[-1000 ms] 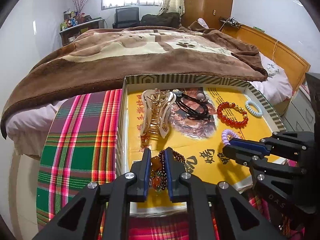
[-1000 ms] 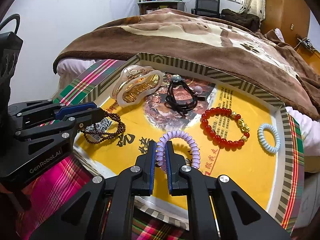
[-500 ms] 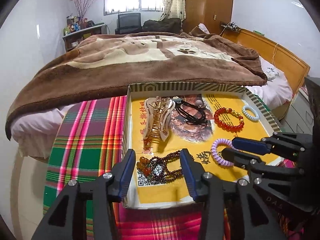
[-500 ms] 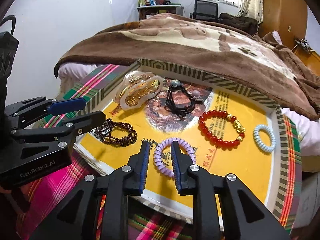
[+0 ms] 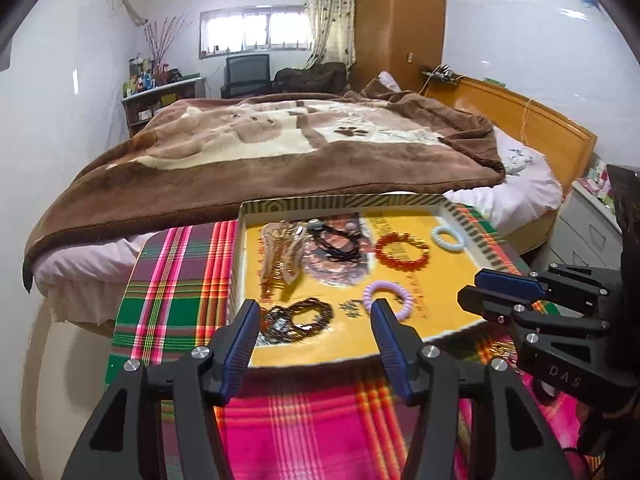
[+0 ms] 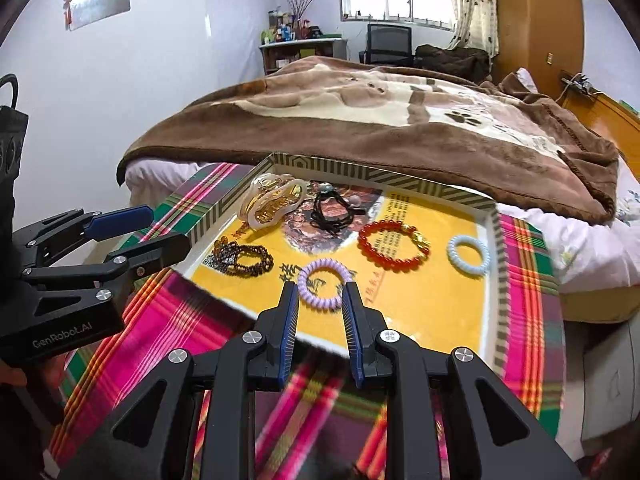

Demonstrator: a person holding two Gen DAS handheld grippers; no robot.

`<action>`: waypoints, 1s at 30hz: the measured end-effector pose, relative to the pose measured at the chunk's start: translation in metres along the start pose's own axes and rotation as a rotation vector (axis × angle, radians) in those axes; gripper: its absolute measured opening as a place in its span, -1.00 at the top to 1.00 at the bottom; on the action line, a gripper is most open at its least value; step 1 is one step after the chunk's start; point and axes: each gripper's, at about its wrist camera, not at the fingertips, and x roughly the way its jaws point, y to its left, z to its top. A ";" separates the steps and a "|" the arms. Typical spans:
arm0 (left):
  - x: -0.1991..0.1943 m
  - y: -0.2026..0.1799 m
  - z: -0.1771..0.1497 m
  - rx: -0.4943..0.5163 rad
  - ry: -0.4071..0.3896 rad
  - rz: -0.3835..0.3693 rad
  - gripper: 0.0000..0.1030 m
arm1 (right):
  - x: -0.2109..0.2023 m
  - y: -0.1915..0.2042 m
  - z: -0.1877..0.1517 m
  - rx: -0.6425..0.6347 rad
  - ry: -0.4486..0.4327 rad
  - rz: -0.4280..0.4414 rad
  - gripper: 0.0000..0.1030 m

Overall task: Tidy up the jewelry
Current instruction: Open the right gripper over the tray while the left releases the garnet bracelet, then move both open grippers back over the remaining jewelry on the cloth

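Note:
A yellow-lined box lid [image 5: 340, 202] [image 6: 490, 240] on a plaid cloth holds the jewelry: a dark brown bead bracelet [image 5: 298, 316] [image 6: 244, 258], a purple coil hair tie [image 5: 387, 298] [image 6: 324, 284], a red bead bracelet [image 5: 402, 250] [image 6: 394, 244], a pale blue coil tie [image 5: 448, 237] [image 6: 469, 255], a black hair tie [image 5: 340, 242] [image 6: 332, 208] and a cream claw clip [image 5: 280, 252] [image 6: 272, 202]. My left gripper [image 5: 314, 312] is open and empty, held back above the lid's near edge. My right gripper [image 6: 320, 292] is open and empty, just short of the purple tie.
The plaid cloth [image 5: 172, 280] [image 6: 528, 272] covers the stand under the lid. A bed with a brown blanket [image 5: 280, 148] [image 6: 400, 120] lies right behind it. A wooden headboard [image 5: 532, 128] and a grey drawer unit [image 5: 588, 228] stand at the right.
Both grippers opened, released the brown bead bracelet and the purple coil tie into the lid, and pulled back and up from it.

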 end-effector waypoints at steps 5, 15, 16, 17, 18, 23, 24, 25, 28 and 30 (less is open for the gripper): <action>-0.020 -0.016 -0.008 0.002 -0.014 -0.031 -0.12 | -0.034 -0.007 -0.015 0.026 -0.031 -0.022 0.29; -0.032 -0.055 -0.044 0.018 0.017 -0.194 -0.26 | -0.109 -0.039 -0.063 0.080 -0.078 -0.092 0.15; -0.029 -0.061 -0.049 0.020 0.034 -0.205 -0.26 | -0.115 -0.043 -0.067 0.086 -0.082 -0.105 0.15; -0.026 -0.066 -0.053 0.026 0.047 -0.219 -0.26 | -0.120 -0.047 -0.072 0.093 -0.084 -0.116 0.15; -0.024 -0.072 -0.057 0.033 0.059 -0.233 -0.26 | -0.125 -0.052 -0.076 0.100 -0.086 -0.127 0.15; -0.009 -0.097 -0.077 0.055 0.117 -0.287 -0.26 | -0.144 -0.070 -0.094 0.142 -0.092 -0.182 0.15; -0.006 -0.101 -0.080 0.062 0.123 -0.293 -0.26 | -0.146 -0.071 -0.097 0.146 -0.094 -0.182 0.15; -0.003 -0.106 -0.083 0.066 0.135 -0.302 -0.26 | -0.147 -0.073 -0.099 0.150 -0.096 -0.180 0.15; 0.007 -0.119 -0.090 0.078 0.170 -0.310 -0.26 | -0.148 -0.076 -0.104 0.150 -0.088 -0.191 0.15; 0.012 -0.127 -0.094 0.101 0.188 -0.304 -0.26 | -0.147 -0.076 -0.108 0.157 -0.089 -0.183 0.15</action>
